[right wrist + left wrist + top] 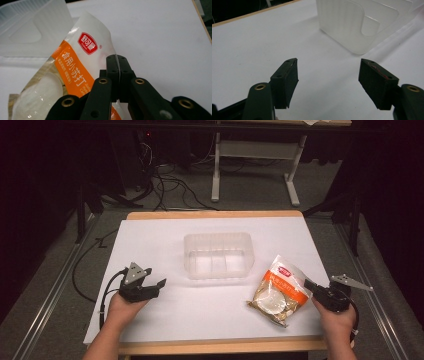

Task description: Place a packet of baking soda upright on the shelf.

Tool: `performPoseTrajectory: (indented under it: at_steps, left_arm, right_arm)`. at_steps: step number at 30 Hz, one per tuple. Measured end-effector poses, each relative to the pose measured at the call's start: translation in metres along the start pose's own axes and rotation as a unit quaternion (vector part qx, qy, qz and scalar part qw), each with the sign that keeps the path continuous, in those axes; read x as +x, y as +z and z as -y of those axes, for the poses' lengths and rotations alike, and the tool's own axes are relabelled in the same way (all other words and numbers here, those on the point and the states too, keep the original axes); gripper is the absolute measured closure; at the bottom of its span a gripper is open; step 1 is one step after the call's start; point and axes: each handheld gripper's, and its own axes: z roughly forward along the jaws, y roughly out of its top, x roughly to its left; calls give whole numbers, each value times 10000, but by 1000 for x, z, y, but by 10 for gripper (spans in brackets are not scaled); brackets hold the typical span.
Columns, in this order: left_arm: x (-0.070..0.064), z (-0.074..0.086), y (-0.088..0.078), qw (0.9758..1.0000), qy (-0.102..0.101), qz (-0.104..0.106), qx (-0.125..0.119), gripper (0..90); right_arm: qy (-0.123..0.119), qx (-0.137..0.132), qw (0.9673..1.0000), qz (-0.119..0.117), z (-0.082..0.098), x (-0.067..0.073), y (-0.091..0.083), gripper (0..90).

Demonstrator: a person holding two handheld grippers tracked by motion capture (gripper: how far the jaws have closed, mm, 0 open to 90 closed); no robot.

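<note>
Right gripper [117,75] is pinching the near edge of the snack bag [279,291], which lies slanted on the table just right of the clear tub [218,255], while the left gripper [328,82] waits open, farther away.

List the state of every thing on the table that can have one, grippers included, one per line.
Clear plastic bin: upright, open-topped, nothing inside.
Orange and white food pouch: sealed, its edge pinched, its far end lying on the white table.
Right gripper: jaws shut on the pouch's edge.
Left gripper: jaws open, nothing between them, aimed toward the bin.
</note>
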Motion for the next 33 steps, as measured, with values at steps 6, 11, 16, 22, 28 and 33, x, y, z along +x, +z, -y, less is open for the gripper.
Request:
performPoseTrajectory:
  at_steps: [6,11,16,22,28,33]
  left_arm:
    - [1,2,-1,10000,-41,-36,3,324]
    - [2,1,0,10000,-27,-53,16,324]
    - [2,1,-2,9999,-71,-60,-38,324]
    - [4,2,-1,9999,-115,-51,-46,324]
    - [5,1,0,9999,-119,-58,-55,325]
    - [5,1,-1,9999,-130,-65,-44,325]
  right_arm:
    - [-243,-267,9992,-144,-10,10,-7,900]
    - [-323,-411,9981,-325,-18,18,-13,900]
    - [-416,-654,9956,-522,-27,31,-24,900]
    - [-500,-1090,9921,-374,-35,37,-35,900]
    - [-549,-1438,9879,-176,-42,40,-46,900]
    - [-589,-1609,9852,-60,-47,39,-52,900]
